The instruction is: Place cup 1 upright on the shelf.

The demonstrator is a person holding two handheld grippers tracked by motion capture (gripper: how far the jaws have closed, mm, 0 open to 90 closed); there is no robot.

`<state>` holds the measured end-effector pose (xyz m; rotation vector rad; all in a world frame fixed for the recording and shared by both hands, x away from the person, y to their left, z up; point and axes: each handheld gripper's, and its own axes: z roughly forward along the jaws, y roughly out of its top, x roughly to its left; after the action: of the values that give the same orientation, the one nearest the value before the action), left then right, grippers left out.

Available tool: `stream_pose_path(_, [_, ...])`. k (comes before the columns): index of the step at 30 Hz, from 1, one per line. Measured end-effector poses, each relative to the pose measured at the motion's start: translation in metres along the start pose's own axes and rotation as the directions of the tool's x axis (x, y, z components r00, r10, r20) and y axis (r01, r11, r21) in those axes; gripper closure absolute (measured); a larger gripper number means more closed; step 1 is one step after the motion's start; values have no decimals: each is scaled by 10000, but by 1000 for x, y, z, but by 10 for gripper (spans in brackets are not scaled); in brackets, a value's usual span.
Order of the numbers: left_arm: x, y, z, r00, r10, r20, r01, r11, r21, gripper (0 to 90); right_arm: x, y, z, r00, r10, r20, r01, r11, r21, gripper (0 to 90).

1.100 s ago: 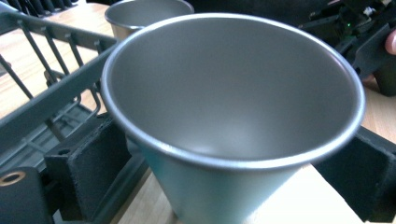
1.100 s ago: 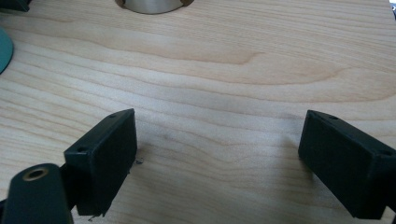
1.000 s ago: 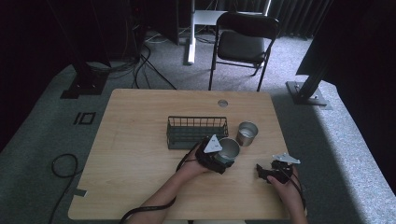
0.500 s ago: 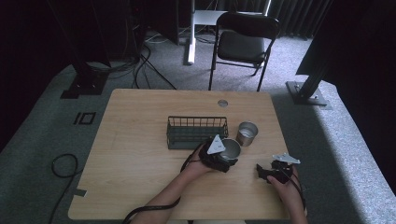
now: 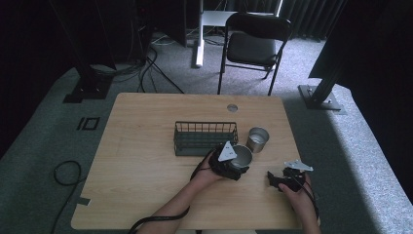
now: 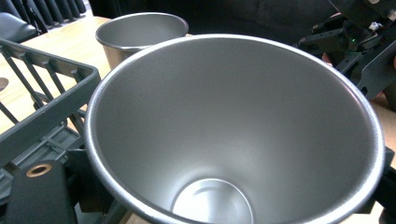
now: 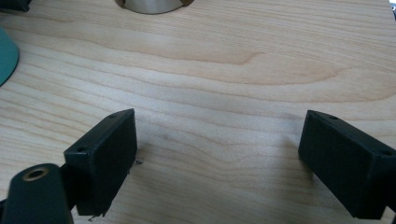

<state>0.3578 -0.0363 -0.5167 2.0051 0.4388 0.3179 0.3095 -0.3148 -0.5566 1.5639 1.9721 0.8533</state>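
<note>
Wooden table (image 5: 146, 161) setup: a steel cup (image 5: 240, 156) is gripped by the left gripper (image 5: 234, 165), barely shifted over the last second, just beside the wire basket (image 5: 204, 138). Probably it's headed in there. Right gripper (image 5: 278, 179) is kept spread open, empty.

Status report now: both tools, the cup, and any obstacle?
Left tool shut on steel cup, beside wire basket. Right tool open, empty, over bare table. Second cup stands close behind.

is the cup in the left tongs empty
Empty: the left gripper view looks straight into the cup and shows its bare metal bottom.
</note>
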Motion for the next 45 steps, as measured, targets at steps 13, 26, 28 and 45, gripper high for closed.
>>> stream_pose_path(13, [-3,14,-16,9997,-129,205,134,9996,-265,148,0,0,0,10000,1,2,-1,10000,1,112])
stream_pose_path(26, [-7,32,-43,9999,142,35,-140,9987,-499,148,0,0,0,10000,-34,11,34,10000,-23,112])
stream_pose_path(28, [-8,36,-46,9998,174,90,-168,9984,-540,148,0,0,0,10000,-18,5,18,10000,-15,112])
stream_pose_path(45, [0,55,-68,9998,135,-133,-147,9960,-887,148,0,0,0,10000,-24,7,24,10000,-17,112])
